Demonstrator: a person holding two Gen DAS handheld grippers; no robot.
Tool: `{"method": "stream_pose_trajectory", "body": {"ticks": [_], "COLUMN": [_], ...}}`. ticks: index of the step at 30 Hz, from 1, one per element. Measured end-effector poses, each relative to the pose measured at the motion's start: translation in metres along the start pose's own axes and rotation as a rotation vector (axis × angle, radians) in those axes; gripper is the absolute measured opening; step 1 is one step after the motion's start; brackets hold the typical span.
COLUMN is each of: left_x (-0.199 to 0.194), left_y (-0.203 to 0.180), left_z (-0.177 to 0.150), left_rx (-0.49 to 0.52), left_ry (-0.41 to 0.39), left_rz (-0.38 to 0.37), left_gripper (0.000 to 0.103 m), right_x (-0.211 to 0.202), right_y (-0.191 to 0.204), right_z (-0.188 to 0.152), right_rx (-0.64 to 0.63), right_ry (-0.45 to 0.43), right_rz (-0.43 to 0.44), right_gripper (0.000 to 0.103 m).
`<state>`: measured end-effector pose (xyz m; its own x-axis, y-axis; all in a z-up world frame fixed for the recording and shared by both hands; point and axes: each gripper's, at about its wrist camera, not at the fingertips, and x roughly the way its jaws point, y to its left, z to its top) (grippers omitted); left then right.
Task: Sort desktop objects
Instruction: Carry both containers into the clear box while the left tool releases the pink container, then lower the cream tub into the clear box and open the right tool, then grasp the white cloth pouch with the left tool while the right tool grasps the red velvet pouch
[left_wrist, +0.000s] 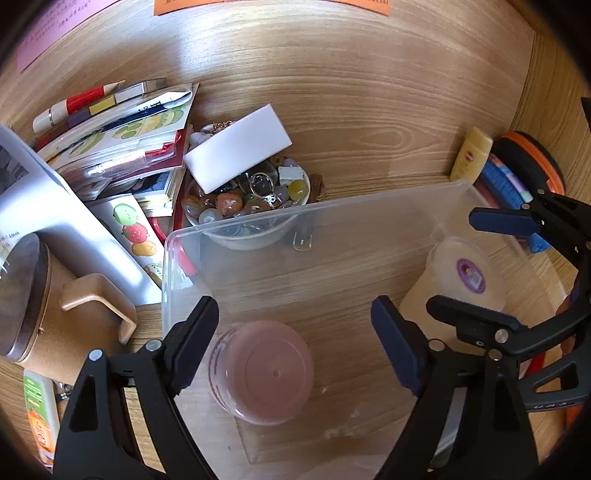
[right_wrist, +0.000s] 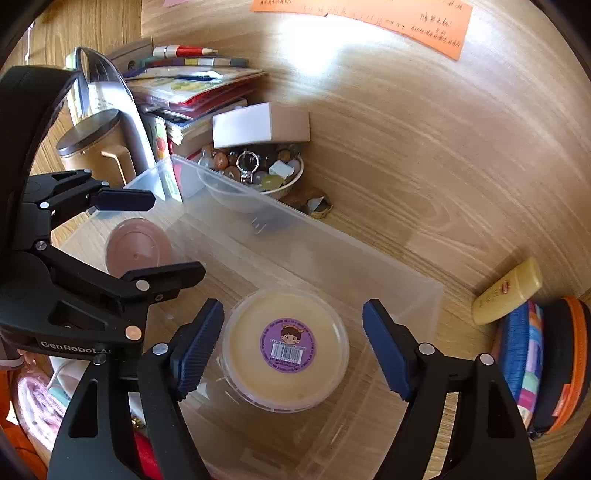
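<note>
Clear, frosted plastic: the rectangular storage bin (left_wrist: 258, 236) sits on the wood-grain bench (left_wrist: 369, 110), thin-walled with rounded corners, its long axis running left to right in front of you. Your left tongs (left_wrist: 295, 343) hang over it, pads spread wide, gripping nothing. Below them a squat pink plastic jar (left_wrist: 262, 373) lies in the bin's left part, smooth round end facing up toward the camera, ribbed band around its side. Your right tongs (right_wrist: 293, 347) are wide too, holding nothing, over the bin's right part. Under them sits a round translucent tub with cream contents (right_wrist: 286, 350), flat lid up, with a purple round sticker with a barcode (right_wrist: 288, 345) at its centre. Jar and tub are well apart, both inside the bin.

Just behind the bin's far wall, a white ceramic bowl (left_wrist: 236, 236) is heaped with glossy polished stones and metal rings (left_wrist: 255, 199). A white matte rectangular block (left_wrist: 238, 147) rests tilted on that heap. Left of the bowl is a messy stack of booklets and plastic sleeves (left_wrist: 122, 147), with a red-and-white pen-like stick (left_wrist: 74, 105) on its far side. At left, a tan mug with a dark metal lid (left_wrist: 44, 314) has an angular handle. At right, a yellow plastic squeeze bottle (left_wrist: 471, 155) lies beside a round black-and-orange zip case (right_wrist: 565, 365). An orange paper sheet (right_wrist: 369, 22) with writing lies at the far side of the bench.
</note>
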<state>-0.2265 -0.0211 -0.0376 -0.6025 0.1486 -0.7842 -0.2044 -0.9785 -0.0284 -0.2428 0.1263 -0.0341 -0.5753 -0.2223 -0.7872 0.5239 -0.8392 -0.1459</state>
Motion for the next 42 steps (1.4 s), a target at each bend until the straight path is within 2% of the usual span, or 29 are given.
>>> {"method": "stream_pose_trajectory", "body": {"ticks": [4, 15, 31, 42], "left_x": [-0.009, -0.047, -0.119, -0.139], "left_y": [0.001, 0.004, 0.002, -0.003], "left_z": [0.000, 0.002, -0.023, -0.054], "left_rx": [-0.004, -0.012, -0.032, -0.045], "left_ry": [-0.024, -0.101, -0.205, -0.204], "left_rz": [0.011, 0.005, 0.053, 0.081], "left_gripper": [0.091, 0.092, 0.097, 0.098], "right_x": [-0.008, -0.040, -0.115, -0.135], "right_y": [0.001, -0.006, 0.012, 0.028], "right_z": [0.000, -0.015, -0.037, -0.068], "right_rx": [0.015, 0.065, 0.089, 0.097], "right_ry": [-0.018, -0.067, -0.216, -0.245], "right_rz": [-0.030, -0.075, -0.129, -0.124], "right_gripper": [0.078, 0.079, 0.086, 0.091]}}
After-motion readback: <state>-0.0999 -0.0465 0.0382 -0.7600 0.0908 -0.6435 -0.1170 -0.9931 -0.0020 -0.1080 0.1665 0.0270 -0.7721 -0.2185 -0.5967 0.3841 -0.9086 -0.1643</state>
